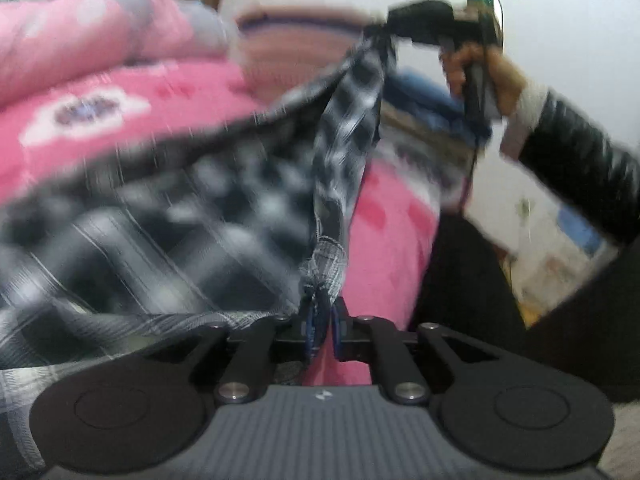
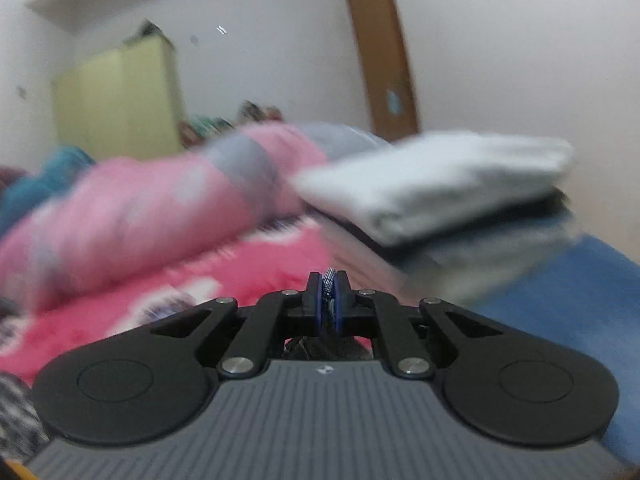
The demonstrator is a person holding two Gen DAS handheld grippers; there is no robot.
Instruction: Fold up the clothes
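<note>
A black, grey and white plaid garment (image 1: 168, 216) hangs stretched above the pink bed. My left gripper (image 1: 320, 312) is shut on one corner of it, the cloth bunched between the blue pads. My right gripper (image 2: 329, 296) is shut on another corner; a sliver of plaid cloth (image 2: 329, 280) shows between its pads. In the left wrist view the right gripper (image 1: 384, 30) is held high at the upper right, with a taut band of the garment running up to it. Both views are blurred.
A pink flowered bedspread (image 1: 120, 108) covers the bed, with a rolled pink quilt (image 2: 140, 208) behind. A stack of folded clothes topped by a white piece (image 2: 440, 184) sits at the right on a blue sheet (image 2: 560, 304). A yellow-green wardrobe (image 2: 116, 100) and a wooden door (image 2: 384, 60) stand at the walls.
</note>
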